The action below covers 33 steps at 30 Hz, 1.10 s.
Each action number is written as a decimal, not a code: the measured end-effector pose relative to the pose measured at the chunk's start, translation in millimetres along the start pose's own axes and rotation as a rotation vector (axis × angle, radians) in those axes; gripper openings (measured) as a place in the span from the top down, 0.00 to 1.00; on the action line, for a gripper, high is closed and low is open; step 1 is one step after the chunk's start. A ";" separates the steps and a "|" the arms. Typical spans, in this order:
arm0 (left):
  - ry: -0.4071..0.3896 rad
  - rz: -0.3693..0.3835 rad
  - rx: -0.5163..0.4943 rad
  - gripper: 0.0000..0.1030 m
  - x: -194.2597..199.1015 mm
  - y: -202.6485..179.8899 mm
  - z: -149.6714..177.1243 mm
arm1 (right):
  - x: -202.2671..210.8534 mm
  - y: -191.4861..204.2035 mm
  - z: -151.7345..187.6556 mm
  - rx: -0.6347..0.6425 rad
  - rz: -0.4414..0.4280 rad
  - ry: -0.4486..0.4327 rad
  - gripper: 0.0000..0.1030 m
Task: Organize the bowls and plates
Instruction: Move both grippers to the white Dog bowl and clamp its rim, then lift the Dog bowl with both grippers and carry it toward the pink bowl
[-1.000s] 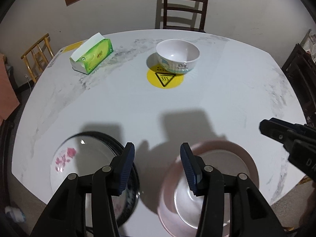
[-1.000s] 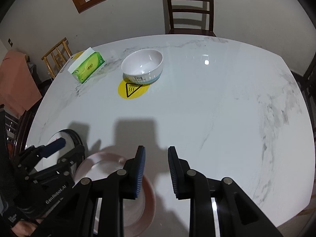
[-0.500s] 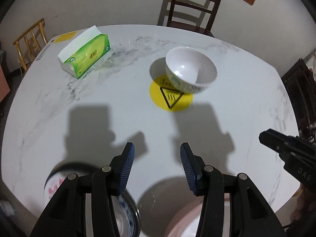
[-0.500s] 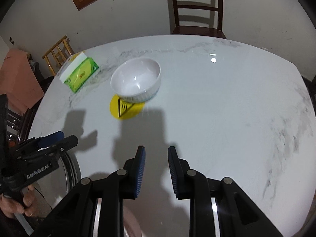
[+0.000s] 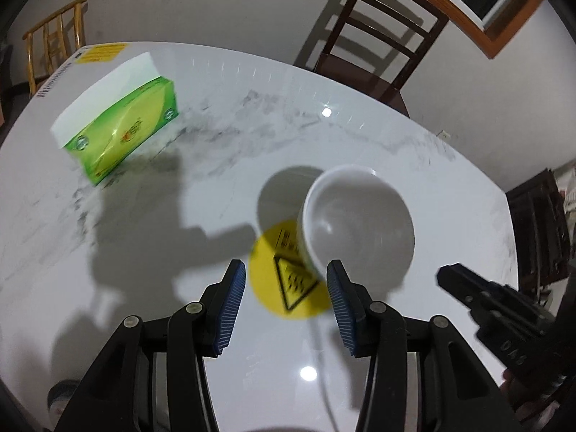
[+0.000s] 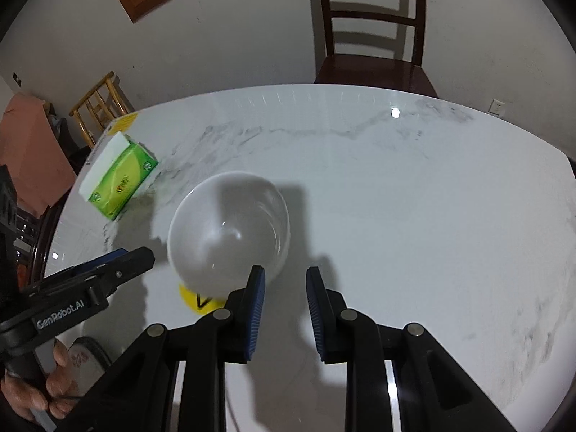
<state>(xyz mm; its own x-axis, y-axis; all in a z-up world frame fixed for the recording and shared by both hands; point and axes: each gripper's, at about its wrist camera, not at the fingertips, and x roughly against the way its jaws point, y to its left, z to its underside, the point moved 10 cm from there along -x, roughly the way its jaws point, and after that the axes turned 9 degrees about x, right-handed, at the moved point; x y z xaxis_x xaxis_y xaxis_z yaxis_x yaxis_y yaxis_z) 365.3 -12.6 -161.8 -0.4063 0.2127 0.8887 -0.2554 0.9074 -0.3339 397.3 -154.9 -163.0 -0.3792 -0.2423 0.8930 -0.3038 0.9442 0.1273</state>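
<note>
A white bowl [image 5: 358, 223] stands on the marble table, partly over a round yellow warning sticker [image 5: 288, 280]. My left gripper [image 5: 286, 298] is open and empty, just short of the bowl's near left side. My right gripper [image 6: 284, 298] is open and empty, its left finger next to the bowl's [image 6: 228, 234] near right rim, apart from it. The left gripper shows at the left of the right wrist view [image 6: 108, 270]. The right gripper shows at the right of the left wrist view [image 5: 478, 295]. A plate edge with a pink flower [image 6: 86, 356] peeks out at lower left.
A green tissue box [image 5: 118, 136] lies on the far left of the table [image 6: 414, 198]. A dark wooden chair [image 6: 370, 32] stands behind the far edge. A light wooden chair [image 6: 97, 108] stands at far left.
Both grippers have moved forward over the table, away from the plates at the near edge and up to the white bowl. Both stay open.
</note>
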 end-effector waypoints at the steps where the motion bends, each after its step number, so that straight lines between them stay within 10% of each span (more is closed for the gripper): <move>1: -0.002 0.000 0.002 0.59 -3.4 -2.0 -3.9 | -6.2 0.4 -4.1 0.002 0.001 0.005 0.77; 10: 0.040 -0.043 -0.035 0.60 -43.2 -7.2 -11.5 | -46.9 -2.4 -6.5 -0.042 0.009 0.067 0.77; 19: 0.080 0.017 -0.020 0.88 -58.5 -13.0 -5.9 | -57.3 4.8 -1.3 -0.053 -0.023 0.081 0.84; 33: 0.069 -0.027 -0.083 0.89 -26.4 -21.9 26.2 | -12.1 5.5 23.4 -0.072 0.003 0.063 0.87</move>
<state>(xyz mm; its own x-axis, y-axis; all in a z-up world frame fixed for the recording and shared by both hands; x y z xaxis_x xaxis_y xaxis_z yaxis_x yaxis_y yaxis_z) 358.6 -47.6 -186.2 -0.3382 0.2093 0.9175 -0.1912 0.9393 -0.2848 379.8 -152.0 -183.2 -0.3240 -0.2270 0.9184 -0.2384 0.9590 0.1530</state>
